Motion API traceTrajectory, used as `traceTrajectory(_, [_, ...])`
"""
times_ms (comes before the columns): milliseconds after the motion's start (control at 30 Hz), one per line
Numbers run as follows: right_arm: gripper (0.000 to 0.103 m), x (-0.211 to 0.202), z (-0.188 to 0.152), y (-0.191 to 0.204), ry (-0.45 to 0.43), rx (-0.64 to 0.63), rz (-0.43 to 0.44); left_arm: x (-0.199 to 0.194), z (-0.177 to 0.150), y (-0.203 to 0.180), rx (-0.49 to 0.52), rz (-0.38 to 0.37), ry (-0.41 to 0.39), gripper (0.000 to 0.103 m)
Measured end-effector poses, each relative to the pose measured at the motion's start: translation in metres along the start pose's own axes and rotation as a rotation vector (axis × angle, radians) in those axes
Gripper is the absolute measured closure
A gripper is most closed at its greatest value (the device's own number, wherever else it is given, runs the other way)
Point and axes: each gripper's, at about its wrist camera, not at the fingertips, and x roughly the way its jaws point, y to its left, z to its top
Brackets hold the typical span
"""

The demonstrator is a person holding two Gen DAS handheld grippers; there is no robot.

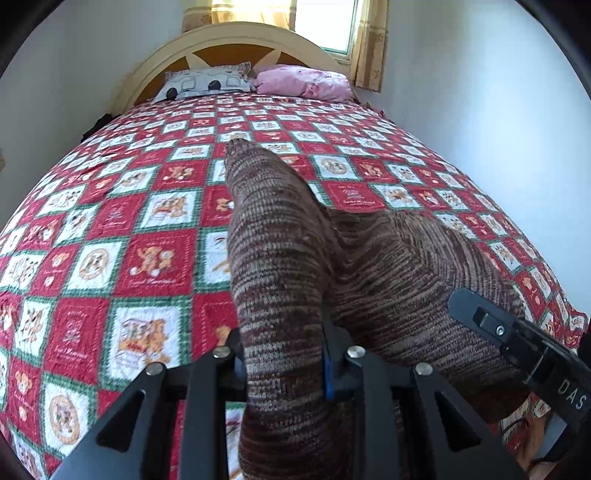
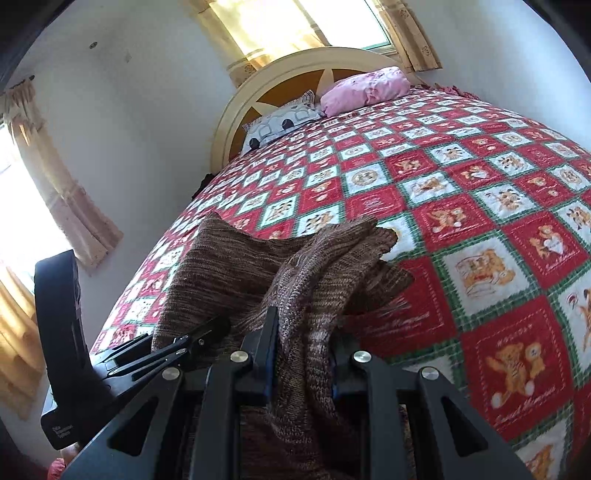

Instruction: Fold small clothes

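Both grippers, left gripper (image 1: pixel 284 369) and right gripper (image 2: pixel 304 362), clamp the brown knit garment (image 1: pixel 388 266), which stretches up-frame over the quilt (image 1: pixel 110 229).

A bed (image 1: pixel 110 221) under a red, white and green checked teddy-bear quilt (image 2: pixel 480 221) fills the room. Two pillows, one grey-patterned (image 1: pixel 207 83) and one pink (image 1: pixel 303 83), lie against the arched cream headboard (image 1: pixel 236 33). Pale walls (image 1: pixel 480 110); sunlit windows behind beige curtains (image 2: pixel 66 199).
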Motion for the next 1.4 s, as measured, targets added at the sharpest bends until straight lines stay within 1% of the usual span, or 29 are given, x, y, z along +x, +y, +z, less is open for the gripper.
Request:
traceTrajectory(133, [0.081, 0.002, -0.008, 0.013, 0.011, -0.006, 0.013, -0.006, -0.008, 0.011, -0.002, 0.02, 0.001, 0.076])
traceTrajectory(300, [0.081, 0.003, -0.018, 0.032, 0.028, -0.022, 0.035, -0.013, -0.017, 0.027, -0.029, 0.03, 0.011, 0.076])
traceTrajectory(500, [0.081, 0.008, -0.025, 0.05, 0.046, -0.033, 0.06, -0.025, -0.023, 0.046, -0.046, 0.052, 0.003, 0.076])
traceTrajectory(667, [0.081, 0.013, -0.03, 0.073, 0.059, -0.064, 0.071, -0.034, -0.027, 0.065, -0.073, 0.07, -0.005, 0.076])
traceTrajectory(933, [0.081, 0.031, -0.036, 0.108, 0.084, -0.115, 0.087, -0.045, -0.035, 0.097, -0.112, 0.096, -0.012, 0.076])
traceTrajectory(1200, [0.081, 0.048, -0.044, 0.146, 0.113, -0.182, 0.125, -0.056, -0.039, 0.131, -0.159, 0.15, -0.021, 0.076])
traceTrajectory(1400, [0.081, 0.062, -0.048, 0.165, 0.129, -0.208, 0.146, -0.062, -0.041, 0.153, -0.188, 0.175, -0.027, 0.076])
